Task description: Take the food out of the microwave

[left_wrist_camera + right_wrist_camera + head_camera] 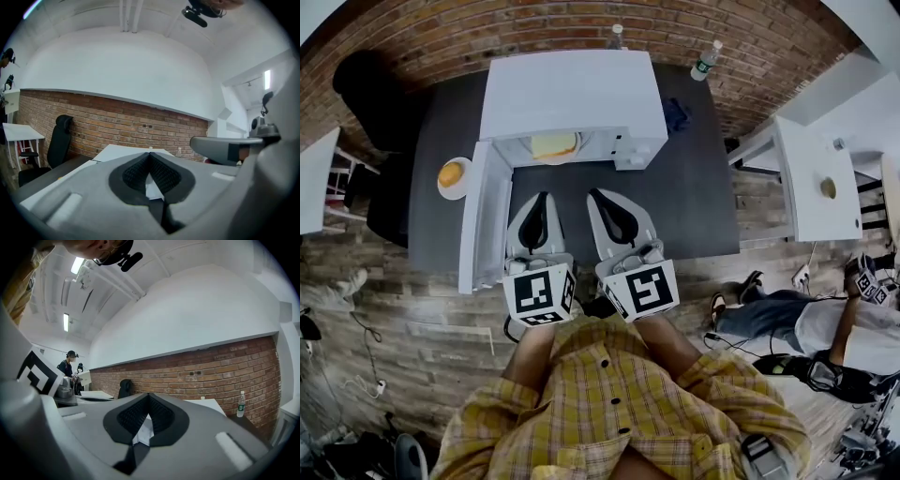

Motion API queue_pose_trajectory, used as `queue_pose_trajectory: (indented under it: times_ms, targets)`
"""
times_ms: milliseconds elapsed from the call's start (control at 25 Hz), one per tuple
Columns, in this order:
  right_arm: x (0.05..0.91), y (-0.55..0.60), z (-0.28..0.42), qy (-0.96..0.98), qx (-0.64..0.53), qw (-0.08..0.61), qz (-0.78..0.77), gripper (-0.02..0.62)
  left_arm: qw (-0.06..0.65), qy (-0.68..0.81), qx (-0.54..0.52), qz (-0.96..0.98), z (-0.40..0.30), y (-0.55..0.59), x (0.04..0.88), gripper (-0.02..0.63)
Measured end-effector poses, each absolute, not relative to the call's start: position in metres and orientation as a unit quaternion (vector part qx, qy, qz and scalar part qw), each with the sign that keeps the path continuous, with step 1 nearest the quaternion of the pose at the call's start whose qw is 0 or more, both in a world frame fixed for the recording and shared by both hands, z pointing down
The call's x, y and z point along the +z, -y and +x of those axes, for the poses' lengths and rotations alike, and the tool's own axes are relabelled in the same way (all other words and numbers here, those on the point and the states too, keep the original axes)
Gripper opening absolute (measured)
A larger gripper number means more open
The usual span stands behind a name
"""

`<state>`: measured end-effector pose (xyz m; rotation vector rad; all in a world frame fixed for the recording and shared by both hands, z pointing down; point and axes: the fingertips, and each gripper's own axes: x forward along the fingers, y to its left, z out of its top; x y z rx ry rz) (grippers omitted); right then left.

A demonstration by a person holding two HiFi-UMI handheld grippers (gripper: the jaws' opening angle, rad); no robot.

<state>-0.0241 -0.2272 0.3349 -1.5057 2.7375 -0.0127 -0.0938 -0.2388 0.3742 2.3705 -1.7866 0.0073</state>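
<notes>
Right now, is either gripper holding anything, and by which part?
Nothing is held: left gripper and right gripper are both shut and empty, short of the food inside the open microwave.

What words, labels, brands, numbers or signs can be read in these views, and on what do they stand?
No readable text anywhere.
Clear plastic water bottle: green label, too small to read.
White box-shaped microwave: no brand or numbers visible.
Black-and-white marker cubes, left and right: square patterns only, no letters.
</notes>
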Motion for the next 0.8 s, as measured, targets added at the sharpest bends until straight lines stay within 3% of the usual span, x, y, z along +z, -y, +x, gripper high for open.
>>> queue_pose_trajectory:
  times_ms: [800]
  targets:
    - [0.370, 0.265, -0.006, -0.877, -0.037, -0.001, -0.480, 0.003, 0.232, 0.604, -0.005, 0.762, -0.098, 0.305, 0.474, 0.038]
